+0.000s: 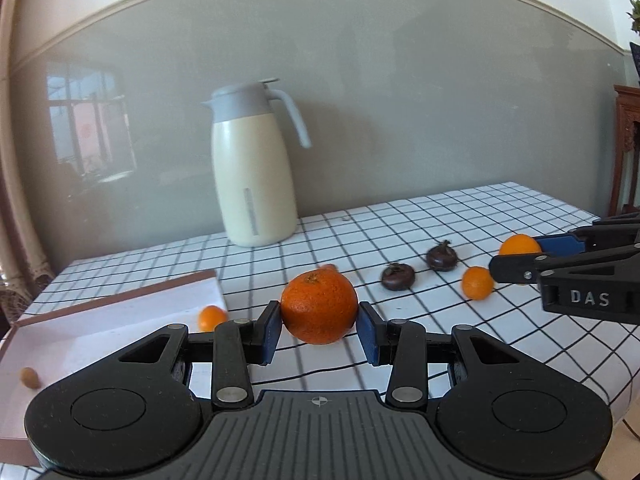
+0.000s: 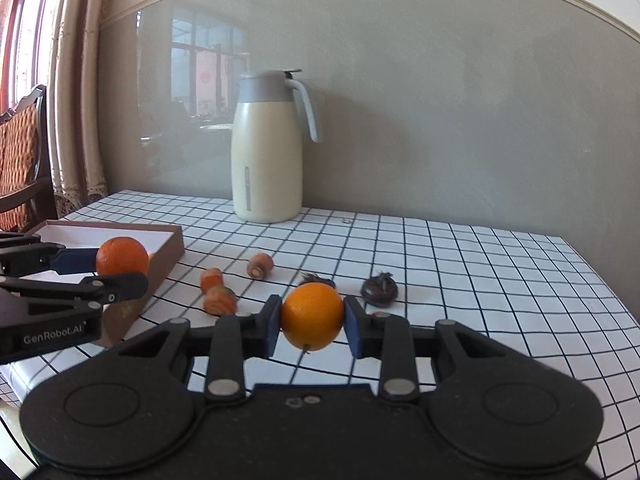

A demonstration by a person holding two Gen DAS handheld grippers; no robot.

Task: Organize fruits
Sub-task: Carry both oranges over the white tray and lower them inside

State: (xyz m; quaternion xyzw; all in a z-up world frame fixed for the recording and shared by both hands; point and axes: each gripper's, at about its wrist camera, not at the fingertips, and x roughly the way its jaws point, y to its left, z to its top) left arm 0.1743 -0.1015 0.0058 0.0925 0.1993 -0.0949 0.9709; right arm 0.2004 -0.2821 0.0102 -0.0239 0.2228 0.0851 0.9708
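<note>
Gripping a large orange [image 1: 319, 306], the left gripper [image 1: 319, 332] is clamping it between both blue pads above the checked table [image 1: 440, 216]. The right gripper [image 2: 311, 322] is pinching a smaller orange [image 2: 312, 316] the same way, also off the cloth. Left of both is lying an open box [image 2: 168, 246]. Two dark fruits [image 1: 398, 276] are resting farther right; a jug [image 2: 268, 148] is standing at the far wall.

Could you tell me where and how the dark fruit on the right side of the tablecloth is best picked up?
Grip the dark fruit across its round body, one of the fingers on each flank, coming from above. It sits squat on the tablecloth with its stem tuft upward, and nothing stands close beside it.
</note>
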